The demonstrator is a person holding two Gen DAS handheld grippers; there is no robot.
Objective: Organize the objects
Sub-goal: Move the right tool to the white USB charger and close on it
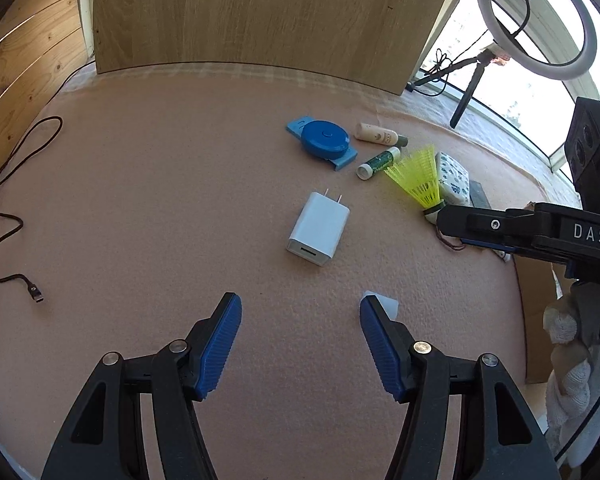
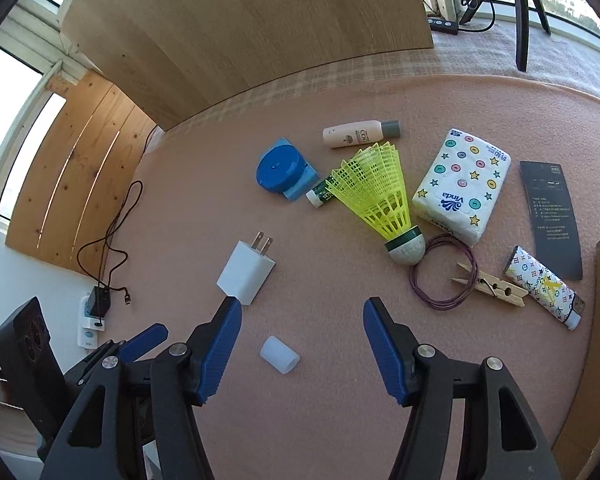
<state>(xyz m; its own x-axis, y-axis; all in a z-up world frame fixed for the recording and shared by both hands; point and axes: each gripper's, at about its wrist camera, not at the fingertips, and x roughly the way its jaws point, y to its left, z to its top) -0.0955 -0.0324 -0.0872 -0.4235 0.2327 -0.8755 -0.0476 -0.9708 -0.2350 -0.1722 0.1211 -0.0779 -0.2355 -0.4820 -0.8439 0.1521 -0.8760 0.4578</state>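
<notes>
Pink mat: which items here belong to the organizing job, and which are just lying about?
Job items: white charger, yellow shuttlecock, tissue pack, blue tape measure, lotion bottle, clothespin, purple wire loop, small white tube.

Lying about: ring light, tripod, black USB cable, wooden board.

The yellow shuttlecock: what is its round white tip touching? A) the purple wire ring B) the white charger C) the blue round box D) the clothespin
A: in the right wrist view the shuttlecock's rounded tip lies on the edge of the purple wire ring, while the charger and clothespin lie apart from it.
</notes>
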